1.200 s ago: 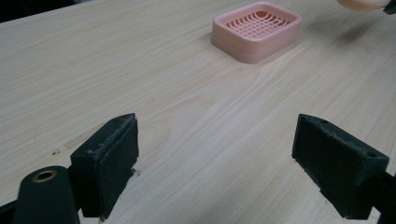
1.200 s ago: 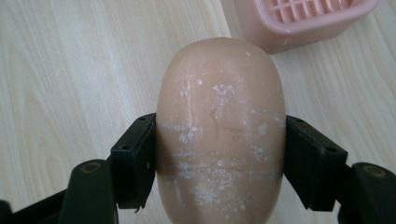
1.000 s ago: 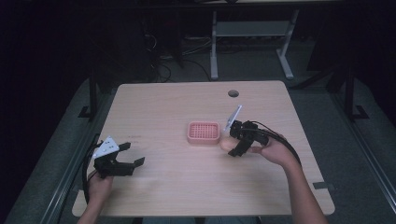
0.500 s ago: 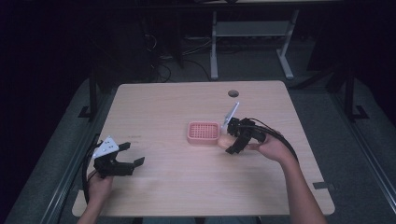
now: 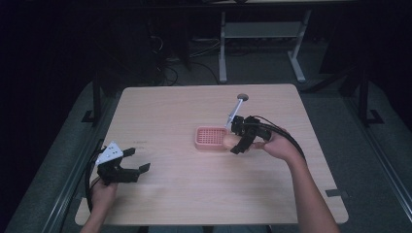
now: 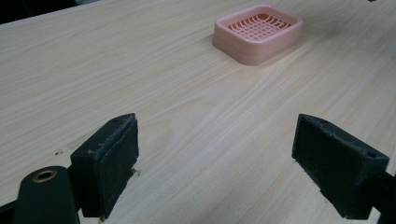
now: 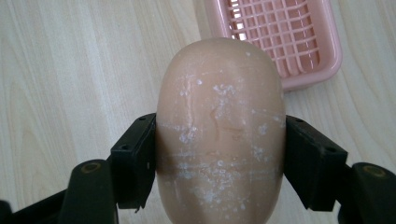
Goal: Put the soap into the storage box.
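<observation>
A pink slotted soap dish (image 5: 211,137) sits near the middle of the wooden table (image 5: 184,104); I also see the soap dish (image 6: 258,31) far ahead and the soap dish (image 7: 283,36) just beyond the right jaws. My right gripper (image 5: 232,143) is shut on a tan oval bar of soap (image 7: 219,126), the soap (image 5: 228,141) hanging just above the dish's right edge. My left gripper (image 5: 138,162) rests open at the table's front left with nothing between its jaws, and the left gripper (image 6: 217,163) points toward the dish.
A round cable hole (image 5: 242,97) lies in the table's far side. Table legs and cables stand on the dark floor behind. Bare wood lies between the left gripper and the dish.
My right gripper has carried the soap a little left and upward, toward the dish's right edge. The left gripper has stayed put.
</observation>
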`<state>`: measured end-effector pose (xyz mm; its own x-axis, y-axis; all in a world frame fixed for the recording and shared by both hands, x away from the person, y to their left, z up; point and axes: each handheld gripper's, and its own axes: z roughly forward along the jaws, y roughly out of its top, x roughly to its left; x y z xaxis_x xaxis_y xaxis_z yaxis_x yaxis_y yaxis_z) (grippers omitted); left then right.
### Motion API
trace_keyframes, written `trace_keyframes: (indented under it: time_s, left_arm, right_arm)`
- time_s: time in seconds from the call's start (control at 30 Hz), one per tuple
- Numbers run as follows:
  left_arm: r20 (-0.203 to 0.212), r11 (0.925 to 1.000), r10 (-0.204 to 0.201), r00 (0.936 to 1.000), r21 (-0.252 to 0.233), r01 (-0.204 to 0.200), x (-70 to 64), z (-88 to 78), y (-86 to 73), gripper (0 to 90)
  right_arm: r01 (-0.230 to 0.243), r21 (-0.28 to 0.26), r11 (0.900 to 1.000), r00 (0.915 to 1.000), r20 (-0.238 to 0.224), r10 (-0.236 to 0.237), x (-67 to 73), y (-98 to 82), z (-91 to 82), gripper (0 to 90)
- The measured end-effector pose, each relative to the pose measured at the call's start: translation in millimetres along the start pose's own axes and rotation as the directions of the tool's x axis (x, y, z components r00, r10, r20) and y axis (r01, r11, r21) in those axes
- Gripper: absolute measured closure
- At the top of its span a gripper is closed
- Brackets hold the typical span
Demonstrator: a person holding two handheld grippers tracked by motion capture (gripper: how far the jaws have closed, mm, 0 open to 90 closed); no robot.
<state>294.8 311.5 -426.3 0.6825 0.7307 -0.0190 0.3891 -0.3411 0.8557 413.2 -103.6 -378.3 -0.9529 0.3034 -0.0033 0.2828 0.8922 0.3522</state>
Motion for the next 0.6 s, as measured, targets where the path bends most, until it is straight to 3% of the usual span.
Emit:
trace_keyframes:
  time_s: [0.6]
  left_arm:
    - [0.002, 0.9999, -0.005, 1.0, -0.011, 0.005, -0.7, -0.1, 0.2, 14.3]
  right_arm:
    - [0.011, 0.003, 1.0, 0.9998, -0.018, -0.011, -12.8, 19.3, 0.6, 32.0]
